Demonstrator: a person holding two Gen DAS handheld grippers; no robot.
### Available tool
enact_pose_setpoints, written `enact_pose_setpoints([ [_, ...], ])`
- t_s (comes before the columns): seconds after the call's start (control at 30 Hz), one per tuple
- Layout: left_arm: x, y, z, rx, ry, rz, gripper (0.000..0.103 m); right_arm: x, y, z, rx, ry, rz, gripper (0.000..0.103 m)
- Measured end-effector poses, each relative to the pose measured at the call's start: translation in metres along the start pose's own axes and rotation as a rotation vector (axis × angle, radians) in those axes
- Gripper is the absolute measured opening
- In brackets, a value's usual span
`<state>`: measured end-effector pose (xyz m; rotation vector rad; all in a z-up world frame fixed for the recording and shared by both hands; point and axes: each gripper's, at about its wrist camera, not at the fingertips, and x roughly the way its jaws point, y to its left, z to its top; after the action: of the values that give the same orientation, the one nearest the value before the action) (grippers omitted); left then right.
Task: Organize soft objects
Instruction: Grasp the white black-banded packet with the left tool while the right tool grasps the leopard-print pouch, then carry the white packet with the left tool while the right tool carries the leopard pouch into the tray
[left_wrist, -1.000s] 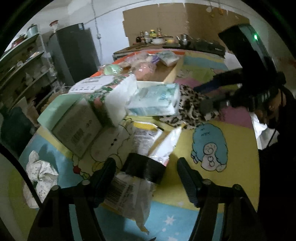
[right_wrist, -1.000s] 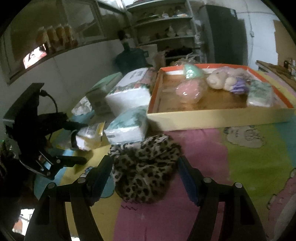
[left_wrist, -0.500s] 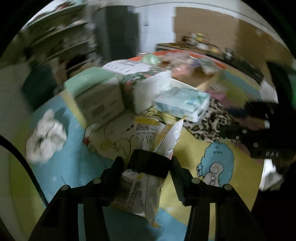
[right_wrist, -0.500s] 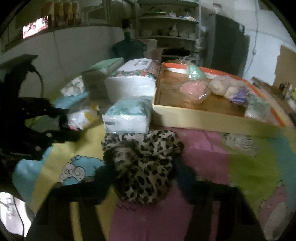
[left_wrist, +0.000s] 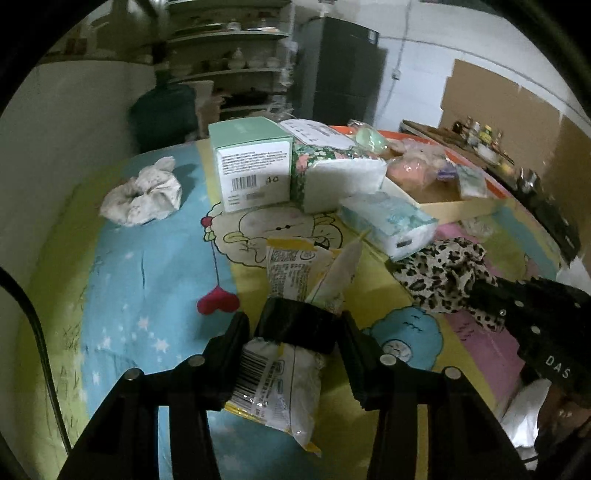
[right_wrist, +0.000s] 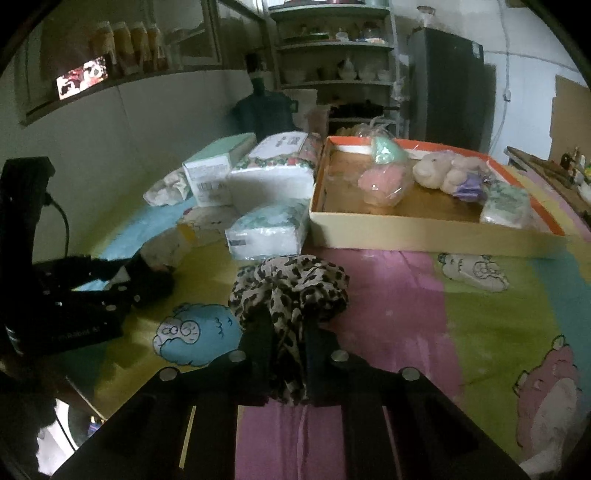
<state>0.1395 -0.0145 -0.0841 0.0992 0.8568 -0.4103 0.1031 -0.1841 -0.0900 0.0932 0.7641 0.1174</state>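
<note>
A yellow-and-white snack packet (left_wrist: 295, 266) with a black band round its middle sits between the fingers of my left gripper (left_wrist: 293, 332). The jaws are closing and the pads press on the band. My right gripper (right_wrist: 286, 325) is shut on a leopard-print cloth (right_wrist: 291, 284), pinching its near side while the rest bunches beyond the fingertips on the mat. In the left wrist view the same leopard-print cloth (left_wrist: 439, 269) lies at the right under the right gripper's dark body. Behind it stands a cardboard tray (right_wrist: 406, 229) with an orange rim, holding bagged pink and green items, a plush toy and a small tissue pack.
A wrapped tissue pack (right_wrist: 266, 229) lies just left of the tray. Behind it stand a big napkin pack (left_wrist: 340, 181) and a green box (left_wrist: 251, 166). A white floral scrunchie (left_wrist: 142, 195) lies at the far left of the cartoon mat. Shelves, a water jug and a dark fridge stand behind.
The right jaws have closed from wide open onto the leopard cloth. The left jaws have narrowed onto the packet's black band, and the left gripper has rolled with the packet in it.
</note>
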Motion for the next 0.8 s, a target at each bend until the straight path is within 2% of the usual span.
enact_pose_setpoints([
  [0.07,-0.006,-0.004,-0.002,-0.013,-0.017,0.025,0.048,-0.007,-0.001,0.0,0.0,-0.014,-0.003,0.013],
  [0.27,-0.022,-0.014,-0.004,-0.039,-0.049,0.031,0.047,-0.033,-0.005,0.0,0.0,-0.064,-0.008,0.013],
  [0.8,-0.046,-0.057,0.026,-0.008,-0.138,-0.01,0.046,-0.071,-0.025,0.012,0.017,-0.169,-0.034,0.013],
])
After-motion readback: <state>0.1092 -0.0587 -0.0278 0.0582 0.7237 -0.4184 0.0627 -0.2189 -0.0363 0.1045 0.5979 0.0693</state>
